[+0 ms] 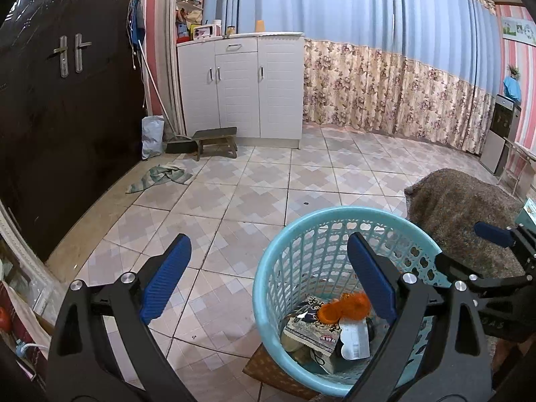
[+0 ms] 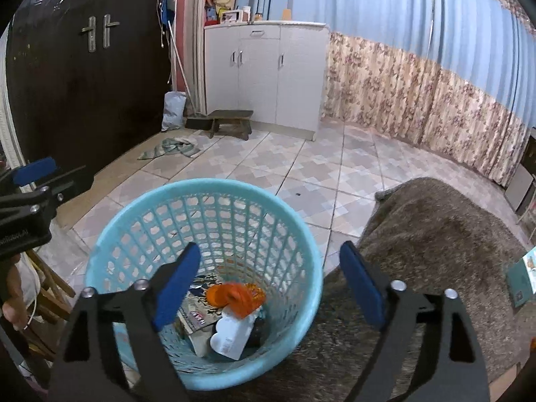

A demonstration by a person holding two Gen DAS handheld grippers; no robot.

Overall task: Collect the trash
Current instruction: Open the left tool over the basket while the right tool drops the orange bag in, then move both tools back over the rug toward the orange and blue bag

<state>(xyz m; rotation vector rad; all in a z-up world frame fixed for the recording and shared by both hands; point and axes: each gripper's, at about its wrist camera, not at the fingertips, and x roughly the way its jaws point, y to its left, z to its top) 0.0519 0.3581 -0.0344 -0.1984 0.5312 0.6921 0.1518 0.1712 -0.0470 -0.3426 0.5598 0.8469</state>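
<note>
A light blue plastic basket (image 1: 301,227) (image 2: 140,207) stands on the tiled floor beside a brown rug. It holds trash: an orange crumpled piece (image 1: 345,308) (image 2: 234,296), a printed packet (image 1: 311,328) (image 2: 197,318) and a white wrapper (image 1: 355,340) (image 2: 232,335). My left gripper (image 1: 268,278) is open and empty above the basket's left rim. My right gripper (image 2: 271,288) is open and empty above the basket's right rim. Each gripper shows at the edge of the other's view.
A shaggy brown rug (image 1: 469,207) (image 2: 435,251) lies right of the basket. A white cabinet (image 1: 241,83), a small wooden stool (image 1: 216,140), a broom and a grey bag (image 1: 152,135) stand at the back. A cloth (image 1: 160,176) lies on the floor by the dark door (image 1: 67,100).
</note>
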